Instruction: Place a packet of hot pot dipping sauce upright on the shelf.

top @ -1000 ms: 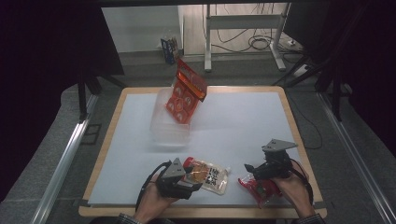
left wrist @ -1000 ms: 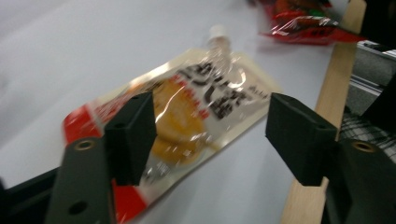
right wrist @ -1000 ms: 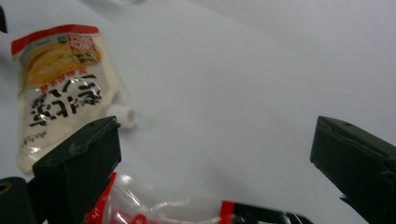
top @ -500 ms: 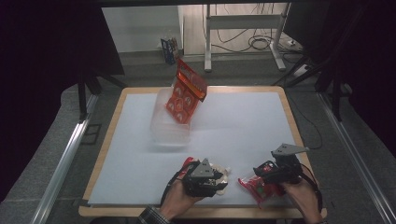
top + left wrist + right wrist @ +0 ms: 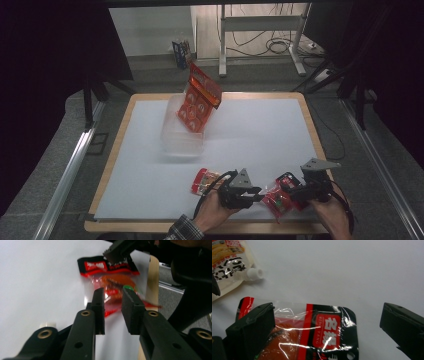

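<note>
A red and clear snack packet [image 5: 279,199] lies near the table's front edge, between my two grippers. My left gripper [image 5: 259,194] points right at it. Its jaws have just been closing and stand narrow, and in the left gripper view the packet's [image 5: 113,282] near edge sits in the gap at the gripper's [image 5: 113,293] tips without being pressed. My right gripper [image 5: 294,192] is wide open over the packet's other end. In the right gripper view the packet [image 5: 312,335] lies flat between that gripper's [image 5: 327,327] spread jaws.
A spouted pouch [image 5: 205,181] lies just left of my left hand; its white cap [image 5: 253,273] points toward the packet. A clear tub [image 5: 181,135] stands mid-table with an orange bag [image 5: 200,100] upright in it. The wooden table rim [image 5: 210,226] runs close below both hands.
My left gripper has moved right, off the spouted pouch and up to the red packet, and its jaws have narrowed. The right gripper has shifted slightly right and stayed open.
</note>
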### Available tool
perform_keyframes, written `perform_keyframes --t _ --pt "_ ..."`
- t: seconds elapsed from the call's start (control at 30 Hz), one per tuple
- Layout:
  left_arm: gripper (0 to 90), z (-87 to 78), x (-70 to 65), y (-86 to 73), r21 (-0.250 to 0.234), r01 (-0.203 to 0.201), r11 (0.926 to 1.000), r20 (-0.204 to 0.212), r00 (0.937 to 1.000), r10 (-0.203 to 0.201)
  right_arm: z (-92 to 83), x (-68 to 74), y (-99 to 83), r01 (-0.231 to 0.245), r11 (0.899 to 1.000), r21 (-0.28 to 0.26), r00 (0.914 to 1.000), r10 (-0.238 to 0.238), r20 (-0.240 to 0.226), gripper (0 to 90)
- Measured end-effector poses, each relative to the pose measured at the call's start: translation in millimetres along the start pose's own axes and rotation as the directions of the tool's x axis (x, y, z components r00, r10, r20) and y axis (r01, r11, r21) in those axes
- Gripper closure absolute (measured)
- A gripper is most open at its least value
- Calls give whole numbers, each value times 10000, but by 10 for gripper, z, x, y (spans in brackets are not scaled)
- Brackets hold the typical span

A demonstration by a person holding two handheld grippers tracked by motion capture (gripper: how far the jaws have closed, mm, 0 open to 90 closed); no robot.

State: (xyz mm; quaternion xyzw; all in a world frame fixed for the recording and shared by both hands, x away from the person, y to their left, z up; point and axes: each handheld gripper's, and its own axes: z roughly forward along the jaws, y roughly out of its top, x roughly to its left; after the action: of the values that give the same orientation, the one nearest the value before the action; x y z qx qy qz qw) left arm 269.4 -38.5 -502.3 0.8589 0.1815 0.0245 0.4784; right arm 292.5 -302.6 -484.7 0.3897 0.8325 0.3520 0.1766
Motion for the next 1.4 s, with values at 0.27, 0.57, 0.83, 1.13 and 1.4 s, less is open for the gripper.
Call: perform_keyframes --t 0.27,0.57,0.83,1.13,1.4 --pt "844 304 -127 84 171 -206 9996 219 9996 202 -61 -62 -119 -403 9986 339 9991 397 165 0" --pt "845 453 -151 -8 650 -121 9978 343 9994 99 -110 -65 -147 -535 9977 420 9984 526 219 0" --pt "871 459 -161 -28 1321 -496 9900 217 9987 471 -147 -58 -164 -650 9965 519 9977 639 220 0" --pt "887 479 -200 -14 1957 -944 9761 44 9954 953 -128 -76 -193 -971 9917 848 9953 971 47 0" --pt "900 485 -192 -57 1871 -766 9793 132 9971 754 -81 -104 -219 -1445 9815 1255 9872 1516 -494 33"
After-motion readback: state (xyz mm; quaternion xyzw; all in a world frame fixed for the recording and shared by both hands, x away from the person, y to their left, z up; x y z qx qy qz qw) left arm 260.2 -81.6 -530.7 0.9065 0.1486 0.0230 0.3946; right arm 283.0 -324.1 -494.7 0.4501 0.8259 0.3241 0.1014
